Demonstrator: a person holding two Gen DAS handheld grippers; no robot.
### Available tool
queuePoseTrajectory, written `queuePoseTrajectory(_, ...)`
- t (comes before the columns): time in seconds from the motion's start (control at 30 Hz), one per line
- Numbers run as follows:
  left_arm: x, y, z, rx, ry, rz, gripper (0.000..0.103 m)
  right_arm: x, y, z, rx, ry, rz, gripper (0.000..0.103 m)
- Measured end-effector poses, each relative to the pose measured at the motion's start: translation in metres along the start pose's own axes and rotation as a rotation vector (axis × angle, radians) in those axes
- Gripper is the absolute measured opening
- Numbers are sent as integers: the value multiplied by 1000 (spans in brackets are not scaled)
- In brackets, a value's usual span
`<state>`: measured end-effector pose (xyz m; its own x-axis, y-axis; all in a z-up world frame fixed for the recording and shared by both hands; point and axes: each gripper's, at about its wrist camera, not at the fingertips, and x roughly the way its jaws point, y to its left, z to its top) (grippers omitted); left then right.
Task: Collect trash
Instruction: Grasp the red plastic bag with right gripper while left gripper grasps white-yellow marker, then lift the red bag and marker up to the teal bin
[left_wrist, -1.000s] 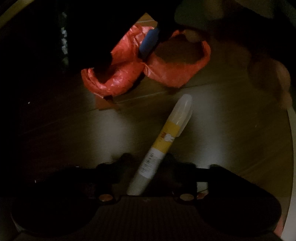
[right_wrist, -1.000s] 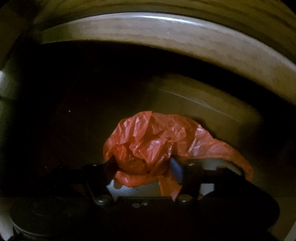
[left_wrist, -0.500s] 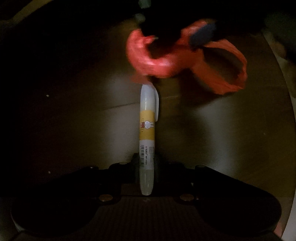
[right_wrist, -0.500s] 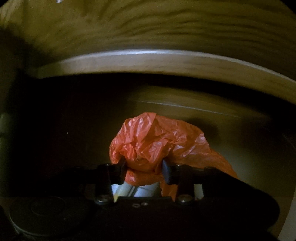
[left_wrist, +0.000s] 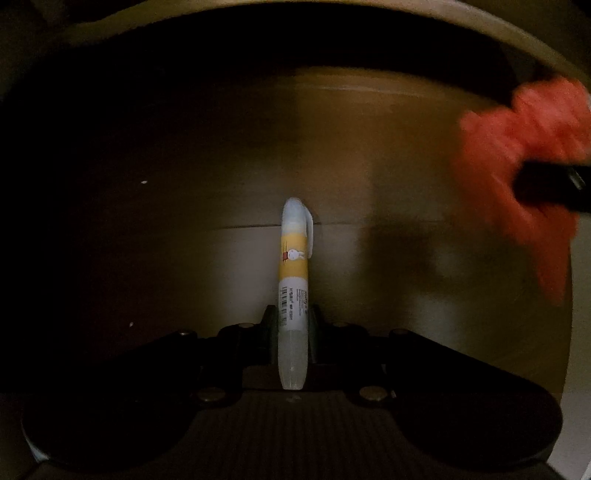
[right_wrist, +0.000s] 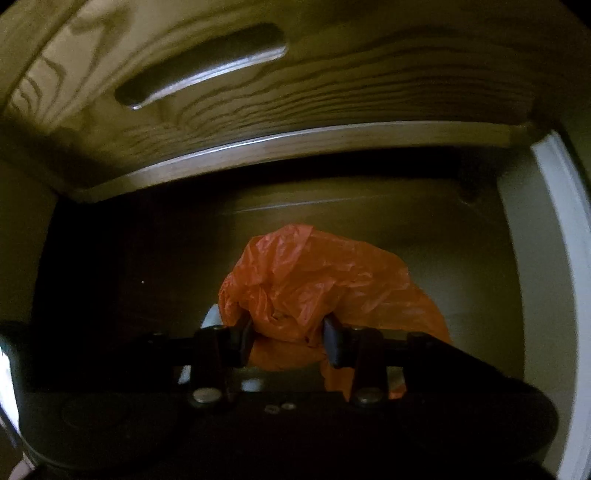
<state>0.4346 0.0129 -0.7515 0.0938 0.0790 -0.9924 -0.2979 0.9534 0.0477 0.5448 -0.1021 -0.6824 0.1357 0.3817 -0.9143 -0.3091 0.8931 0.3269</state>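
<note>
Pen (left_wrist: 294, 280) clamped in left hand-held gripper (left_wrist: 291, 325), upright

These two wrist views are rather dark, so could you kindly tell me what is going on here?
A person is collecting trash with a handheld gripper in each hand. The left gripper has its jaws shut on a pen-like tube with a yellow label, held clear of the floor. The right gripper has its jaws clamped on a crumpled orange plastic bag, which appears blurred at the right edge of the left view. A wooden drawer front sits above.
</note>
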Motion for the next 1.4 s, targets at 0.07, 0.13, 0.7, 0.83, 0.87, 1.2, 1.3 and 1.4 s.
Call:
queuePoseTrajectory(0.07,-8,6,0,-22,0,-1,16,-13,2,-5,14,-2,-1,36)
queuePoseTrajectory(0.13,-14,13,2,-53,9,-9,16,-32,3,-8,27,-2,4,36)
queuePoseTrajectory(0.7,-146,52,21,-227,20,-57,16,-176,32,-1,99,-27,36,36)
queuePoseTrajectory(0.83,-207,56,26,-254,-10,-82,16,-222,45,15,114,-45,42,36)
queuePoseTrajectory(0.87,-225,57,28,-250,-21,-86,16,-236,50,19,108,-52,44,36)
queuePoseTrajectory(1.2,-429,73,69,-204,-202,-141,16,-381,107,86,-32,-179,104,36)
queuePoseTrajectory(1.3,-485,79,85,-200,-255,-159,16,-426,124,108,-61,-221,120,36)
queuePoseTrajectory(1.4,-541,84,97,-185,-309,-173,16,-470,138,131,-97,-271,137,36)
